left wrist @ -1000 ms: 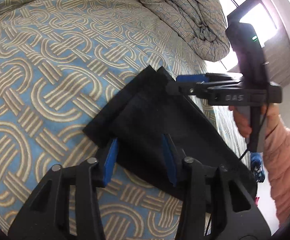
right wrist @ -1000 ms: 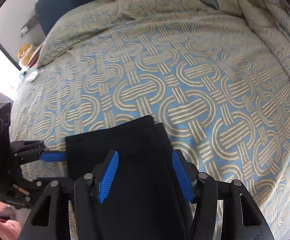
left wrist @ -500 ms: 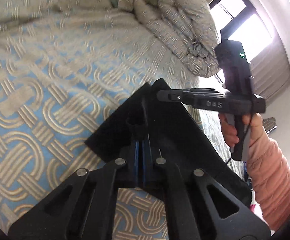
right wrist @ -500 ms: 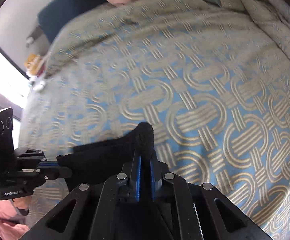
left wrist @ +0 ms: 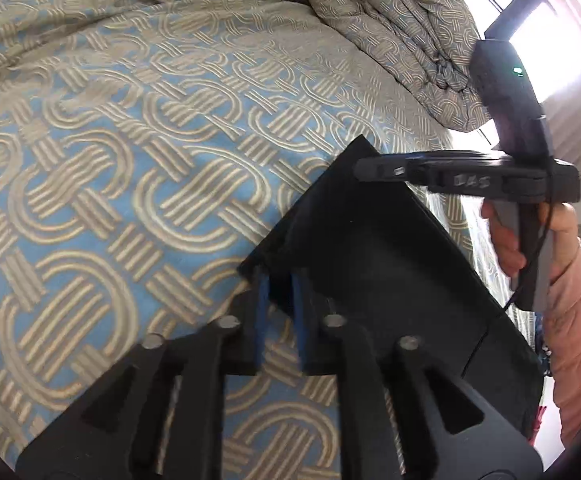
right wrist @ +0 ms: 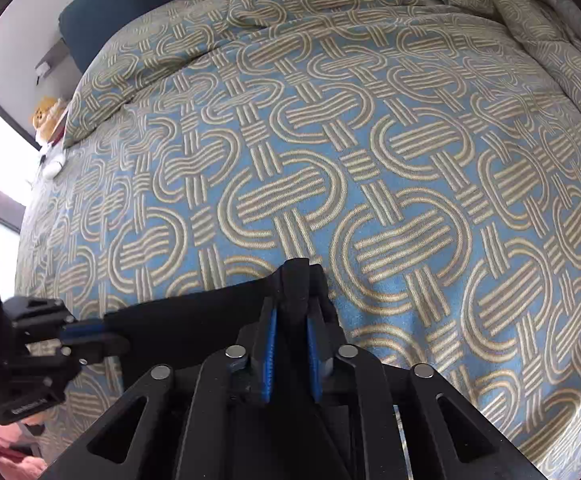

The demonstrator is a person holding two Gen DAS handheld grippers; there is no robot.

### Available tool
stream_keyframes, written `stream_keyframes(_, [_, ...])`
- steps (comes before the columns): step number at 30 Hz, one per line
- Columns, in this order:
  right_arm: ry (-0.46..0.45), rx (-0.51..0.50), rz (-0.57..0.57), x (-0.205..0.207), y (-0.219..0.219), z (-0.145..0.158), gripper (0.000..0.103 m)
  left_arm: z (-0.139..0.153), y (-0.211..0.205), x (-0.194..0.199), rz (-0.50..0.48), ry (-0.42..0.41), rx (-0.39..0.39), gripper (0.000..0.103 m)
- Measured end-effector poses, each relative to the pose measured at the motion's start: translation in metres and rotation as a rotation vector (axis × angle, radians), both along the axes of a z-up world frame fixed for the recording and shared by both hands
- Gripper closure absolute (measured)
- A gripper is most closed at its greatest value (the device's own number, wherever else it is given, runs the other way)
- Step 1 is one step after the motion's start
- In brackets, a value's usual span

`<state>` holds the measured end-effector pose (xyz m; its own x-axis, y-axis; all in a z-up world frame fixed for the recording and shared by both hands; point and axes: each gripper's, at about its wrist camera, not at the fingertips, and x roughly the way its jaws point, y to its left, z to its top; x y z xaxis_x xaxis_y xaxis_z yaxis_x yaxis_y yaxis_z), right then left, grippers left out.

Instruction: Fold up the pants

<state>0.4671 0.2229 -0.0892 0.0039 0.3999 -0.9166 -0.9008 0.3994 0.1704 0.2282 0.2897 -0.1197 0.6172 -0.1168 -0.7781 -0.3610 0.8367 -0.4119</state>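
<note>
Black pants gripped at two corners for the fold

On the patterned bedspread [left wrist: 138, 184] the pants [left wrist: 370, 264] are spread at five o'clock. The jaws, just reopened slightly, are clamped on cloth: left gripper [left wrist: 278, 312] at one corner, right gripper [right wrist: 290, 332] at the other, so the edge is lifted evenly.

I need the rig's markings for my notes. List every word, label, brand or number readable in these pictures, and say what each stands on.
"DAS": on the side of the right claw body, blurred but readable in the left wrist view.
Small white label on the left claw body, right wrist view: too small to read.
Nothing else readable.
Both claws' jaws have just been opening, with the pants between them.
</note>
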Motion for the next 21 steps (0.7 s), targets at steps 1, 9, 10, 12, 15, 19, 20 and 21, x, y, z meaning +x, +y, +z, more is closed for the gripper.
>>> stream_keyframes(1, [-0.017,0.013,-0.026,0.001,-0.005,0.008,0.076,0.002,-0.001,-0.002,0.004,0.0,0.009,0.067])
stream_keyframes(9, [-0.074,0.066,-0.24,-0.004,-0.096,0.066,0.04,-0.006,-0.009,0.0,-0.006,0.038,-0.034,0.045])
stream_keyframes(10, [-0.047,0.062,-0.263,-0.009,-0.113,0.069,0.04,-0.007,-0.009,0.004,0.0,0.039,-0.033,0.045])
stream_keyframes(12, [-0.002,0.031,-0.318,-0.023,-0.148,0.071,0.04,-0.006,-0.008,0.01,0.012,0.035,-0.046,0.049])
stream_keyframes(15, [0.067,0.011,-0.413,-0.049,-0.21,0.066,0.04,-0.01,-0.004,0.016,0.024,0.045,-0.071,0.09])
stream_keyframes(19, [0.194,0.037,-0.56,-0.09,-0.297,0.055,0.04,-0.01,0.0,0.014,0.048,0.03,-0.119,0.091])
stream_keyframes(20, [0.215,0.041,-0.595,-0.1,-0.317,0.053,0.04,-0.007,-0.003,0.014,0.047,0.035,-0.099,0.091])
stream_keyframes(21, [0.228,0.042,-0.625,-0.109,-0.331,0.051,0.04,-0.005,-0.006,0.015,0.047,0.04,-0.083,0.091])
